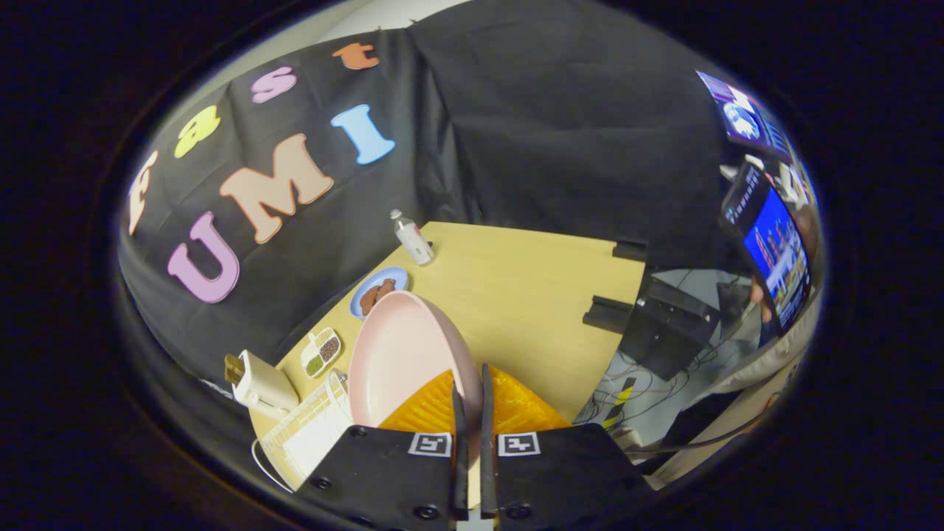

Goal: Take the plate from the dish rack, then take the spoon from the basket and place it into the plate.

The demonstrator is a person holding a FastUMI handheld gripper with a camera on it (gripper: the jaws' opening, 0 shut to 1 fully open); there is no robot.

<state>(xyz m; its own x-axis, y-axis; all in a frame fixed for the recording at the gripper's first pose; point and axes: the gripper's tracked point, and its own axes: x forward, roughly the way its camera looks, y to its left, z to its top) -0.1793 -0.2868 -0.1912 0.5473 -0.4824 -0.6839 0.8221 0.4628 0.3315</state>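
Note:
A pale pink plate stands tilted on its edge, lifted above the wooden table. Its right rim runs down into the narrow gap between my two fingers. My gripper is shut on that rim, with a finger on each side of it. The white wire dish rack lies below and to the left of the plate, beside my left finger. The plate's lower part is hidden behind the fingers.
Beyond the plate are a small blue plate with brown food, a white bottle and a divided dish of beans. A white boxy appliance stands by the rack. Black equipment and a lit screen are off the table's right side.

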